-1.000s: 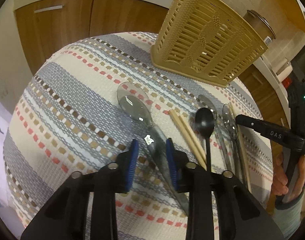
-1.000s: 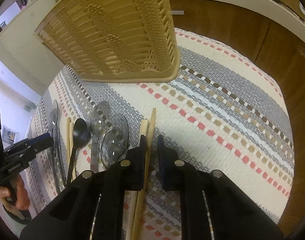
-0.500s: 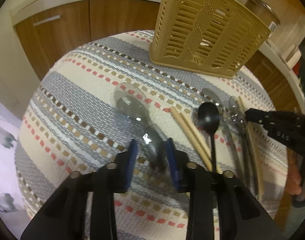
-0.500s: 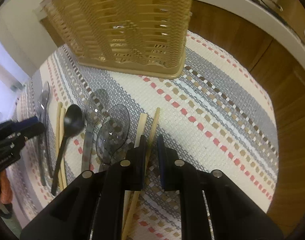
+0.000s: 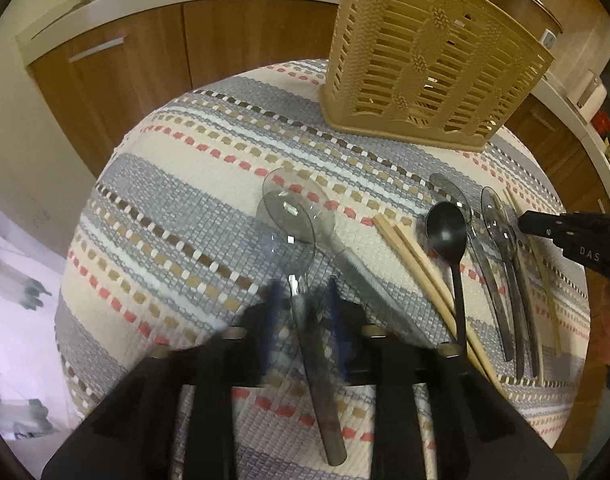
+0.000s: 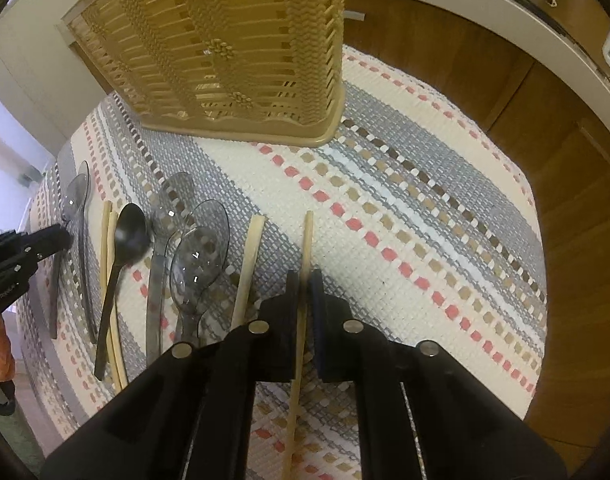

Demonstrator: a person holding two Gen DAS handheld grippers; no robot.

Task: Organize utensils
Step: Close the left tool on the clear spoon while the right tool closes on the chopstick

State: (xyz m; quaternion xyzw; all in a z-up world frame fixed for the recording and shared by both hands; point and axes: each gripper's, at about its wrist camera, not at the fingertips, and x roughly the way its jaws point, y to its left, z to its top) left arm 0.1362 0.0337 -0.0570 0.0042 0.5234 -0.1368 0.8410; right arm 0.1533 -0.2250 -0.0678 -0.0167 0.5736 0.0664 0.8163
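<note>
Left tongs (image 5: 301,300) are opening around a clear spoon (image 5: 293,248); it may drop. Right tongs (image 6: 303,280) clamp one chopstick (image 6: 305,264).

Surface (image 6: 445,184) covered by woven striped cloth, grey, cream, red and tan; beige slotted basket (image 6: 233,52) upright at far edge; near side, lying roughly parallel: clear plastic spoons (image 5: 293,216), black spoon (image 5: 447,232), wooden chopsticks (image 5: 409,252), further clear utensils (image 5: 501,232) beside them.
</note>
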